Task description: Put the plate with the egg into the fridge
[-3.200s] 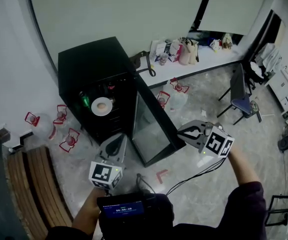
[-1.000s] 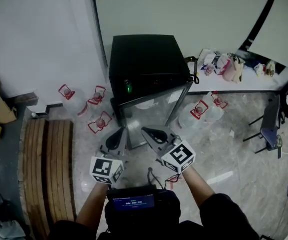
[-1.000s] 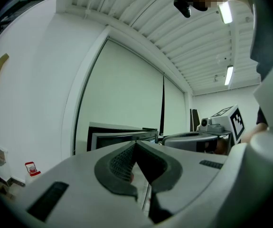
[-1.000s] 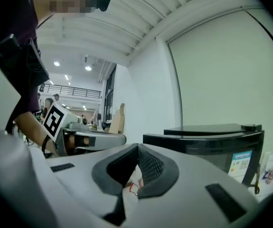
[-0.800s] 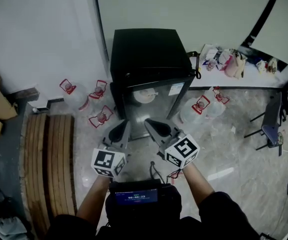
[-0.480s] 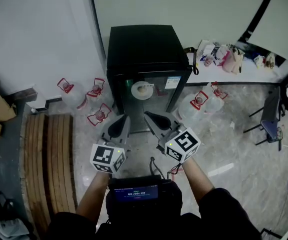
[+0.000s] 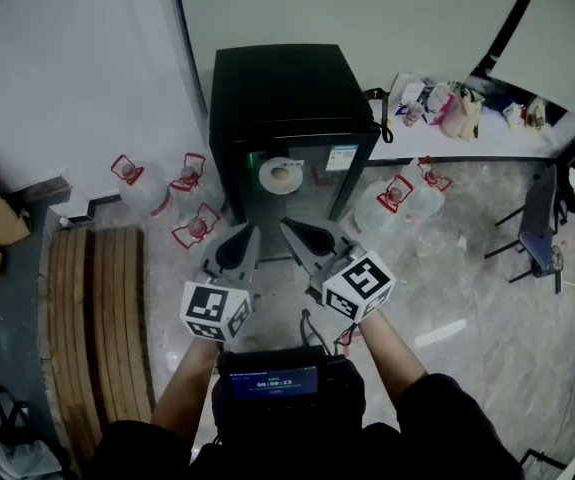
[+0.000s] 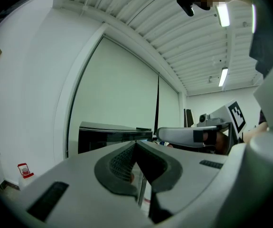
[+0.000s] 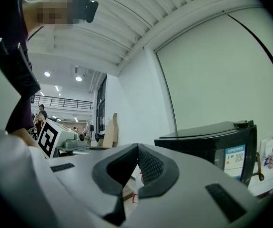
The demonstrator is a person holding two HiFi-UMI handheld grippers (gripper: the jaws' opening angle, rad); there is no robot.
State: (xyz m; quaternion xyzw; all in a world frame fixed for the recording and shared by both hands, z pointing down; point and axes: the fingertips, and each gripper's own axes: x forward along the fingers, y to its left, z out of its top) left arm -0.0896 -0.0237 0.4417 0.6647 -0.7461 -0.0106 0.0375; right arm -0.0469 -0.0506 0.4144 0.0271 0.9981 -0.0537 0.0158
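Observation:
The black mini fridge (image 7: 285, 93) stands against the wall, and its glass door (image 7: 312, 193) looks closed. Through the glass I see the white plate with the egg (image 7: 281, 175) on an upper shelf. My left gripper (image 7: 246, 232) and right gripper (image 7: 289, 225) hover side by side just in front of the door, both shut and empty. In the left gripper view the jaws (image 8: 136, 144) meet, with the fridge (image 8: 108, 136) behind them and the right gripper (image 8: 188, 135) alongside. The right gripper (image 9: 137, 148) has its jaws closed too, beside the fridge (image 9: 217, 146).
Water jugs with red handles stand on the floor at the fridge's left (image 7: 145, 186) and right (image 7: 395, 203). A wooden slatted bench (image 7: 92, 318) lies at the left. A low white ledge with bags (image 7: 447, 113) runs at the back right, and a chair (image 7: 539, 230) stands further right.
The fridge door has swung from ajar to closed, with the plate now showing behind the glass. Both grippers stay shut in front of it.

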